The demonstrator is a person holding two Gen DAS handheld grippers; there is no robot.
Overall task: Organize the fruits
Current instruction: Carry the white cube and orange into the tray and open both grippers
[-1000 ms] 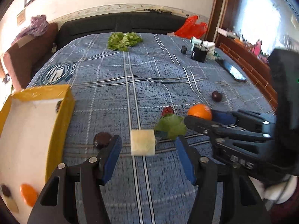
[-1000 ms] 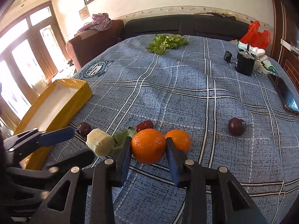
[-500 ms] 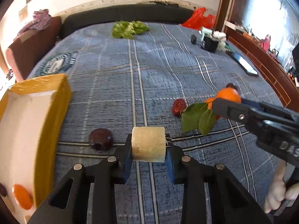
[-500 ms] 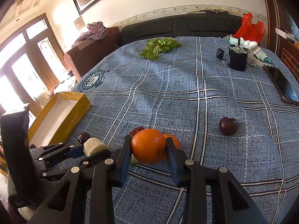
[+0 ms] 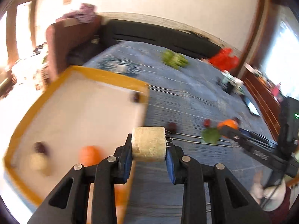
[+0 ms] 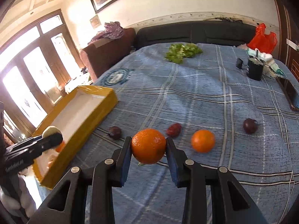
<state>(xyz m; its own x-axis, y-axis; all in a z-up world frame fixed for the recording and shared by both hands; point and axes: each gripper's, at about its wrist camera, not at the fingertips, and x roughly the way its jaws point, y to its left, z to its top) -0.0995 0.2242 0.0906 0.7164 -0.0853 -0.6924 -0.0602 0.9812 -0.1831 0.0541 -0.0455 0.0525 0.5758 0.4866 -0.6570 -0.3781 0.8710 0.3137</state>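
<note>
My left gripper is shut on a pale cylindrical fruit chunk and holds it in the air by the near right edge of the yellow box. The box holds an orange, a dark fruit and a pale piece. My right gripper is shut on an orange with a green leaf under it, lifted above the blue cloth. In the right wrist view the left gripper with its chunk hangs over the box. A second orange, a red date and two dark fruits lie on the cloth.
Green lettuce lies at the far end of the blue checked cloth. A black cup, a red bag and a phone are at the far right. A sofa stands behind.
My left gripper closed on the pale chunk, lifted it and swung left to the yellow box. My right gripper lifted its orange higher off the cloth.
</note>
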